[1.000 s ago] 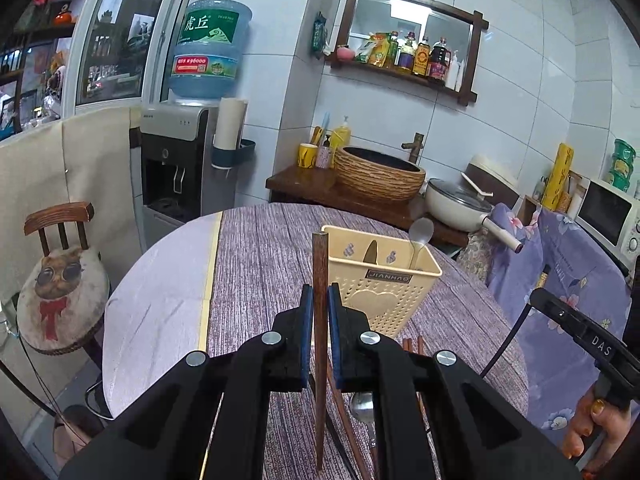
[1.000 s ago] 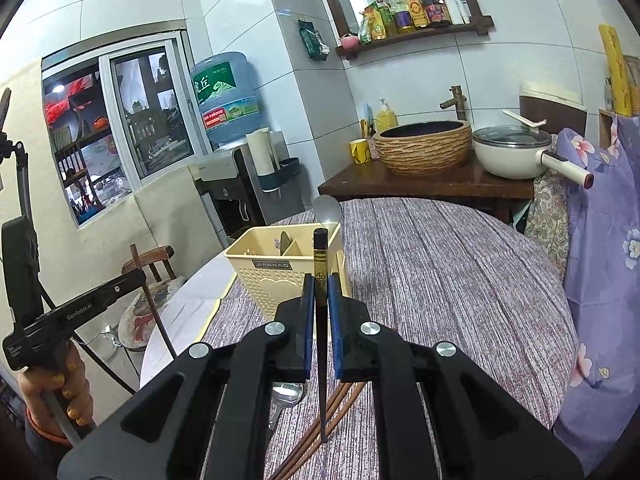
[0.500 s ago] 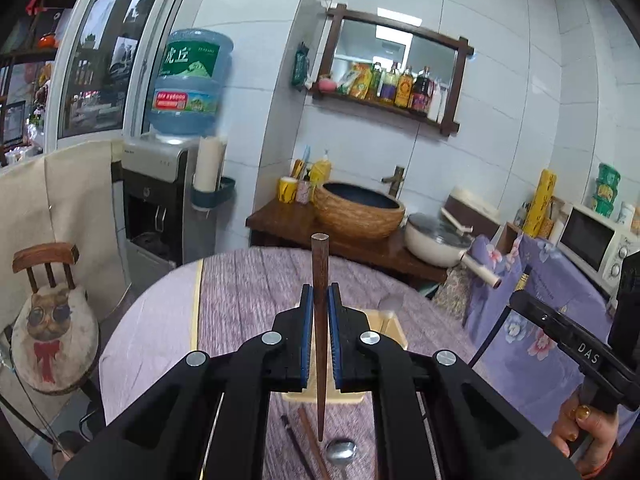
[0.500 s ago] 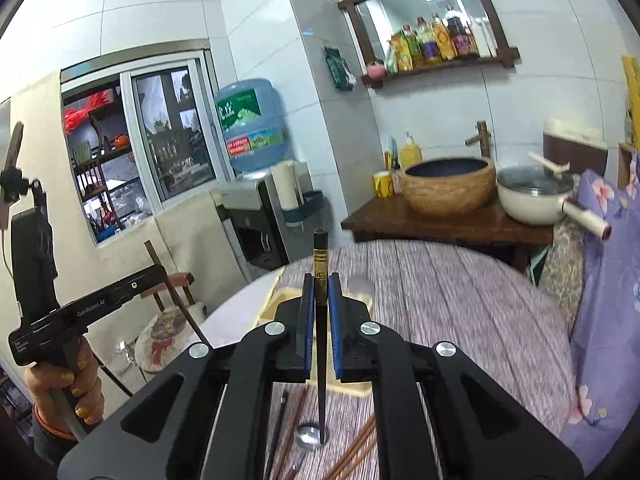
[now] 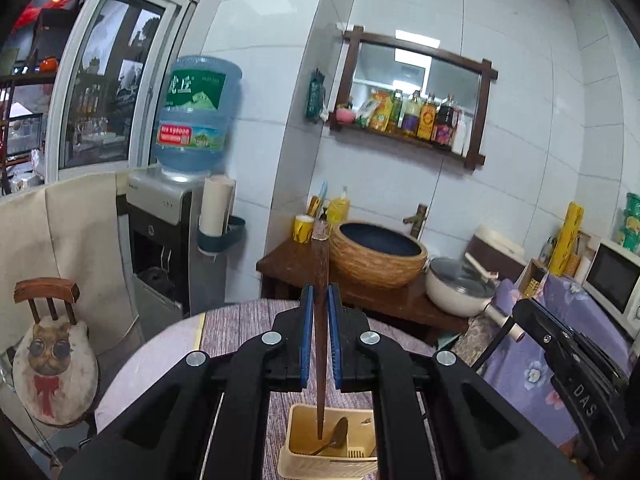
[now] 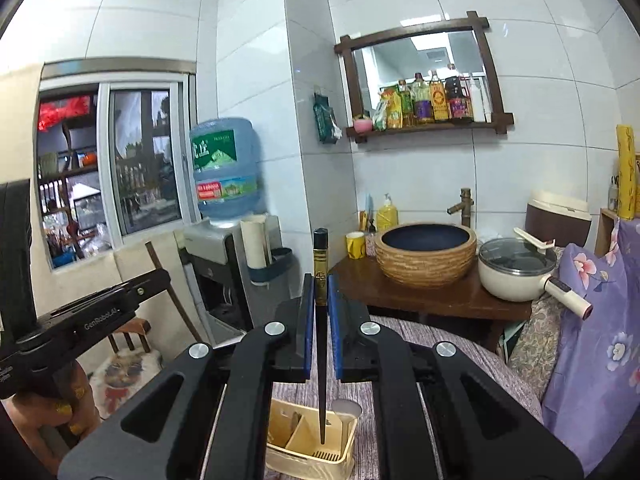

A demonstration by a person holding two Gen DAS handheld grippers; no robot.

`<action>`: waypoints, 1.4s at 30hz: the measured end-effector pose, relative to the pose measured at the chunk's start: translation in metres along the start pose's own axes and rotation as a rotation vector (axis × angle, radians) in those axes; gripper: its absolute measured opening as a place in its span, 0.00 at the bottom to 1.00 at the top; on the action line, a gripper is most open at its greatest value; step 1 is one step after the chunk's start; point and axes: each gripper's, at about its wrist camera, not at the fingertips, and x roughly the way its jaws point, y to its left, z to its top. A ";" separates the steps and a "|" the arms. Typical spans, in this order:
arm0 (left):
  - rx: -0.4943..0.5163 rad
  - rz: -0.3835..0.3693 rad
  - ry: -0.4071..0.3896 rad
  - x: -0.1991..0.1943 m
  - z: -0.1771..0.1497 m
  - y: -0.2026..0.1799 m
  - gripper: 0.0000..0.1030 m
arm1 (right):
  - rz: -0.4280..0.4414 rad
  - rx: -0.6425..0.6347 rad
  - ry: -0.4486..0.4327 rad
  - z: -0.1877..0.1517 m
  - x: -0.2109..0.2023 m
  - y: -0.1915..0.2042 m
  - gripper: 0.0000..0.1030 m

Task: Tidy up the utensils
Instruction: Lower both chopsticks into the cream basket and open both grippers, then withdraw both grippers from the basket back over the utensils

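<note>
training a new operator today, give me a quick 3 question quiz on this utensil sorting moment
1. True or false: each gripper is shut on one chopstick.
2. What already lies inside the yellow basket in the left wrist view? A) a fork B) a spoon C) a knife
3. Fill in: both chopstick tips point ____ toward the basket.

Key
1. True. The left gripper holds the brown chopstick; the right gripper holds the black chopstick.
2. B, the spoon.
3. Down; both sticks hang about upright, tips over the basket opening.
</note>
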 end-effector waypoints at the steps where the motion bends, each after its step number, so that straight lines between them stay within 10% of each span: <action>1: 0.001 0.006 0.018 0.007 -0.008 0.001 0.08 | -0.002 -0.001 0.016 -0.007 0.005 0.000 0.08; 22: 0.006 0.037 0.187 0.046 -0.082 0.013 0.08 | 0.002 0.032 0.141 -0.087 0.039 -0.010 0.08; 25: 0.010 0.039 0.175 0.038 -0.080 0.014 0.11 | 0.004 0.042 0.117 -0.084 0.029 -0.013 0.27; 27: 0.005 0.034 0.166 0.031 -0.080 0.015 0.27 | 0.004 0.053 0.100 -0.085 0.020 -0.015 0.49; 30: -0.032 0.034 0.115 0.011 -0.085 0.023 0.67 | -0.012 0.040 0.074 -0.088 0.001 -0.017 0.52; 42: 0.003 0.112 0.130 -0.026 -0.145 0.037 0.95 | -0.092 0.022 0.160 -0.155 -0.046 -0.030 0.87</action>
